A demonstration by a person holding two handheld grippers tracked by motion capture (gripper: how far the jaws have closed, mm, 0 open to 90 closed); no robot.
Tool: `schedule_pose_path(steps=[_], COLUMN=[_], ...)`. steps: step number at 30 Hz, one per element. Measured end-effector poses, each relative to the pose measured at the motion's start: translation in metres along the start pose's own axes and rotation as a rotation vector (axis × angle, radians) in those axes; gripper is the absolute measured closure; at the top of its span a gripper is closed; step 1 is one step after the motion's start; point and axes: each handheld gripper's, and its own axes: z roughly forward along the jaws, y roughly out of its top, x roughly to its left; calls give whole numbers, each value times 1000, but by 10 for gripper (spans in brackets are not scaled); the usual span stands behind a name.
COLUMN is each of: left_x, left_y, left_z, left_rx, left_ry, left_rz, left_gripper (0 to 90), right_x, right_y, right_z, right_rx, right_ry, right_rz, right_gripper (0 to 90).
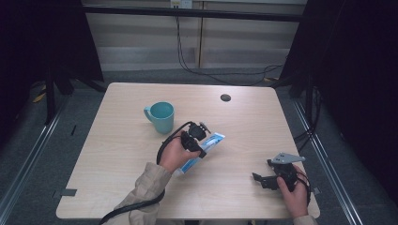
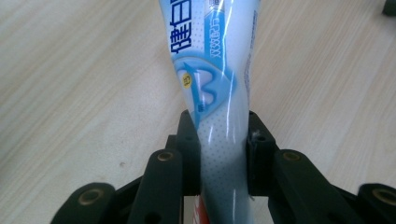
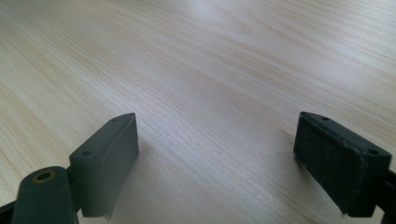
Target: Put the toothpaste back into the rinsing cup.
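Note:
A white and blue toothpaste tube (image 1: pixel 214 140) lies slanted near the middle of the table, its far end toward the upper right. My left gripper (image 1: pixel 197 142) is shut on it across its width. In the left gripper view the two black pads squeeze the tube (image 2: pixel 210 60) from both sides, and the left gripper (image 2: pixel 223 133) holds its narrower part while the printed end points away. My right gripper (image 1: pixel 262 170) rests near the table's front right, held in a hand. Its jaws stand wide open in the right gripper view, with bare wood between the fingers of the right gripper (image 3: pixel 217 154).
A teal mug (image 1: pixel 161 116) stands upright just behind and left of the tube. A small black round grommet (image 1: pixel 225 97) sits in the light wooden table (image 1: pixel 117 154) near its far edge. Cables trail from both grippers. Dark frames flank the table.

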Motion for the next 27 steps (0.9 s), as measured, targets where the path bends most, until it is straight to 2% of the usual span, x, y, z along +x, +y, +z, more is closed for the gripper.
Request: schedule_pose_path(steps=[5, 7, 8, 9, 10, 14, 17, 22, 24, 26, 27], left_x=[5, 8, 11, 11, 13, 17, 19, 23, 26, 26, 28], left_y=[-4, -6, -8, -8, -9, -11, -13, -17, -19, -20, -21], left_z=[-11, -15, -20, -20, -25, -30, -33, -36, -39, -41, -42], left_rx=[-79, -119, -163, -163, -190, -206, -235, -262, -273, -295, -292], left_ry=[-7, -10, -14, -14, -13, -1, -9, 2, 9, 11, 13], left_rz=[-4, -11, -30, -30, -37, -29, -51, -65, -56, -71, -63], left_gripper=[728, 727, 727, 727, 727, 727, 727, 728, 728, 727, 727], right_x=[0, 0, 0, 0, 0, 0, 0, 0, 0, 0, 0], right_y=[0, 0, 0, 0, 0, 0, 0, 0, 0, 0, 0], right_z=[0, 0, 0, 0, 0, 0, 0, 0, 0, 0, 0], right_rx=[0, 0, 0, 0, -1, 0, 0, 0, 0, 0, 0], right_ry=[0, 0, 0, 0, 1, 1, 1, 1, 1, 1, 1], right_rz=[0, 0, 1, 0, 0, 1, 0, 1, 0, 1, 1], right_gripper=[135, 135, 135, 135, 135, 135, 135, 135, 135, 135, 135])
